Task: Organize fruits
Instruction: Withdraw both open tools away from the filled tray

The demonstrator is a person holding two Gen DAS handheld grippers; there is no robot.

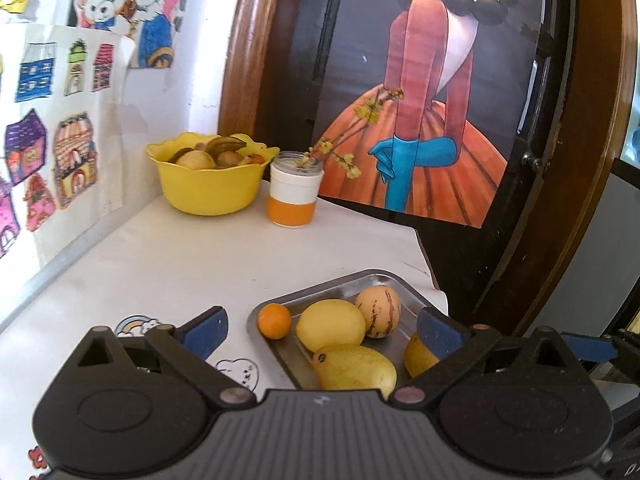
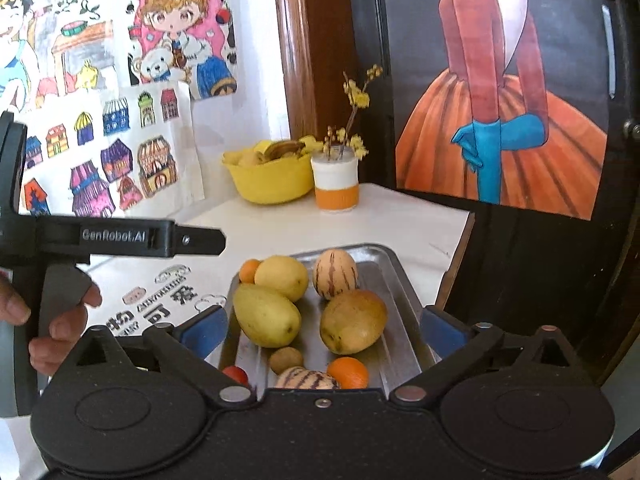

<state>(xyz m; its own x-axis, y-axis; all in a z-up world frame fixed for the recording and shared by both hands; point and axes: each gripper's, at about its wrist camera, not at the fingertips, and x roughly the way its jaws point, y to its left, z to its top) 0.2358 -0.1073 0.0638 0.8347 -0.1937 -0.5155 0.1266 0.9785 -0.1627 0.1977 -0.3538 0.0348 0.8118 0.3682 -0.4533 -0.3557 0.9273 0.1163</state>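
Left wrist view: left gripper (image 1: 320, 330) jaws apart, empty, over near left corner of metal tray (image 1: 384, 280) w/ fruits, lower centre. White table (image 1: 180, 256) bare mid-frame; yellow bowl (image 1: 208, 188) upper left by wall.

Right wrist view: right gripper (image 2: 320, 330) jaws apart, empty, straddling tray's near end. Mango (image 2: 266, 316) lies centre. Hand (image 2: 48, 320) grips left tool's handle, lower left.

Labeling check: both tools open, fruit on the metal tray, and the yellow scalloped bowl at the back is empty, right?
Not empty. The left wrist view shows the yellow scalloped bowl holding several fruits. The rest holds: left tool and right tool open, fruit on the metal tray.
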